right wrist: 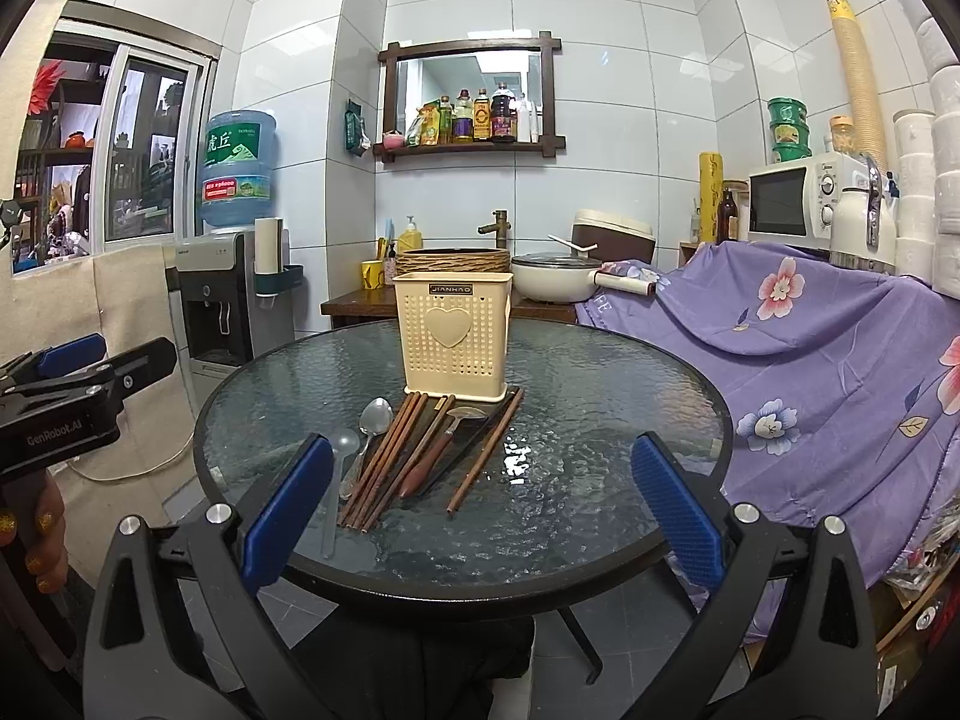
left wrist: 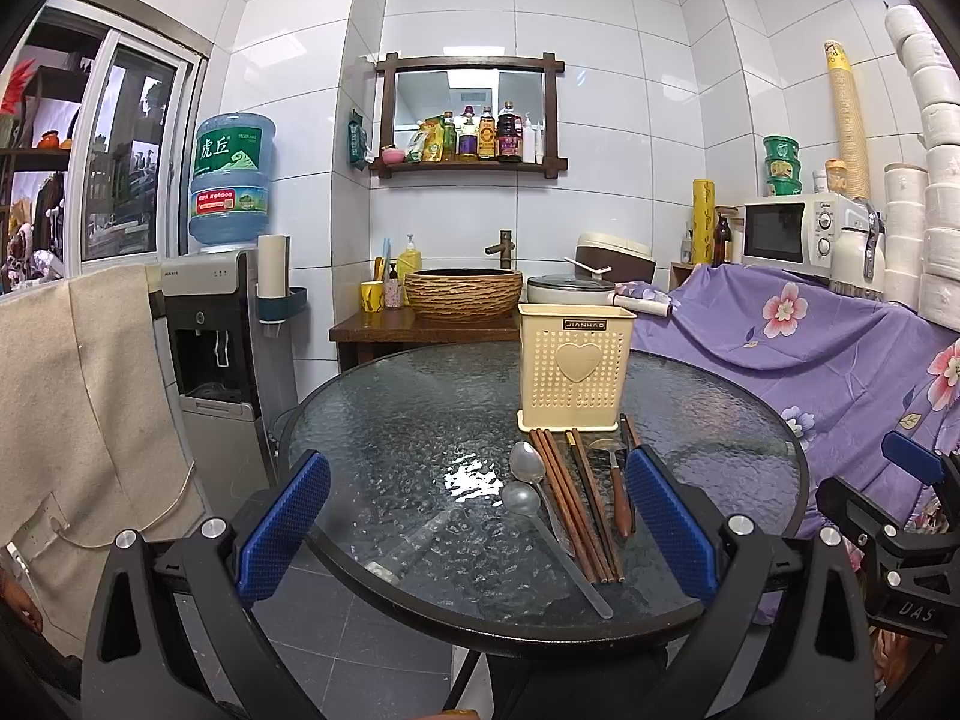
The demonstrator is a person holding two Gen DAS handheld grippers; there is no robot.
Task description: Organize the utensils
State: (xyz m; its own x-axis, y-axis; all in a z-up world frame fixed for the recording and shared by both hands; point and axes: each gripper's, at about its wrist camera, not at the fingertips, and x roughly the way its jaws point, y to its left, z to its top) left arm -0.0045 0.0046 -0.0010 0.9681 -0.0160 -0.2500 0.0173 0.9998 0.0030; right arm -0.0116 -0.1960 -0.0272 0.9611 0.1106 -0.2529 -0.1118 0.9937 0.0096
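Left claw spread wide, nothing between its blue ribbed pads, held low at the near rim of the round textured-glass tabletop. Right claw likewise gaping and empty, at the same near edge.

Seen from the left wrist, going left to right: a clear plastic spoon nearest the middle of the gap, bowl away from the camera, handle running toward the near rim; a metal spoon just beyond it; then a bundle of reddish-brown wooden chopsticks lying side by side; then a small wooden-handled metal spoon close to the right pad. All flat on the glass, all ahead of the pads, none touched.

Behind them, upright, a cream perforated plastic utensil holder with a raised heart (nothing seen sticking out of its top), its base just beyond the chopstick tips.

From the right wrist: same row lying left of centre, close to the left pad, with one chopstick a little apart, nearer the middle of the gap.
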